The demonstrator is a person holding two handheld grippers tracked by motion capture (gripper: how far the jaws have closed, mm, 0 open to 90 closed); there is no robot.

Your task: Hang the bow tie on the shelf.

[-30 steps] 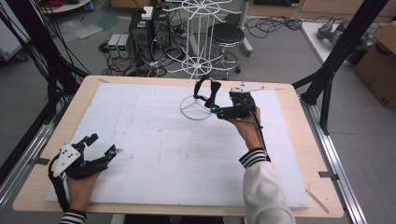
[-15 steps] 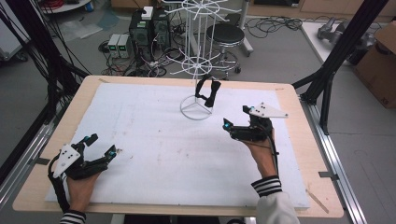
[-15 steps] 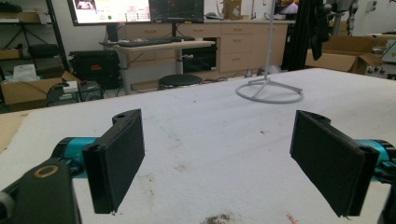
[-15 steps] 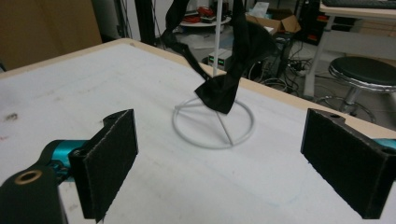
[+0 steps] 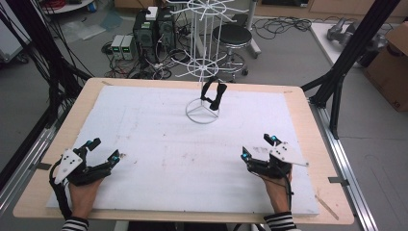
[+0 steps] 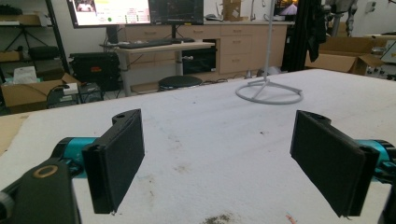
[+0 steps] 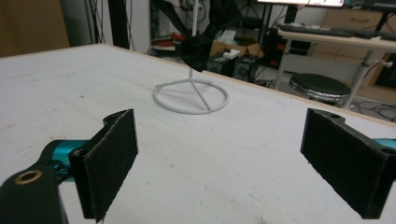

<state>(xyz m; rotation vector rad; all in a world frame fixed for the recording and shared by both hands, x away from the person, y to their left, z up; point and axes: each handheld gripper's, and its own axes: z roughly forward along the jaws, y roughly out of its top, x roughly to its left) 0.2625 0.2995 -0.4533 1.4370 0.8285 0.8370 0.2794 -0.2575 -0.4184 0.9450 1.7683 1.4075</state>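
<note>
Two grippers rest wide open at the near corners of the worktop

Two hand-held grippers sit low over the white mat [image 5: 159,144] that covers the wooden worktop [image 5: 298,103]. The left gripper [image 5: 103,151] is near the front left corner, held by the left hand [image 5: 82,192]; its jaws stand wide apart with only bare mat between them, as the left gripper view confirms. The right gripper [image 5: 257,148] is near the front right corner, held by the right hand [image 5: 276,190], and its jaws are likewise spread wide with nothing between them.

Well apart from both, toward the far middle of the mat, stands a white wire rack [image 5: 202,57] on a ring base [image 5: 202,111]. A black piece of cloth [image 5: 214,94] hangs from the rack just above the base; in the right gripper view it dangles beside the pole [image 7: 201,44]. Beyond the worktop are a round stool [image 5: 235,36] and cardboard boxes [image 5: 392,62]
</note>
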